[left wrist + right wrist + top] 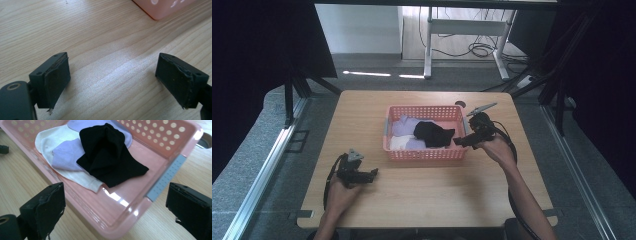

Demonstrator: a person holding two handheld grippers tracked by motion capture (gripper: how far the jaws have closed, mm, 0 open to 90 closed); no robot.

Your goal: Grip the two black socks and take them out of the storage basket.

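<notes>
Beside the pink basket (424, 155), your right hand-held gripper (460, 141) hangs spread and empty; drift lower and a jaw catches the rim, shoving the black sock (110, 157).

Each black gripper (373, 173) (458, 141) had 2 square frayed pads (55, 81), a trailing cable, and bare forearms behind.

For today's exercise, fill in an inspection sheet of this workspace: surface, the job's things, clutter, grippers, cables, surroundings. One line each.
Surface: wooden table.
Job's things: pink basket holding a black cloth on top of lilac cloths and a cream cloth.
Clutter: nothing seen.
Grippers: left gripper open over bare wood; right gripper open, empty, by the basket's corner.
Cables: one trailing from each gripper; more on the floor.
Surroundings: black curtains, desk frame.
</notes>
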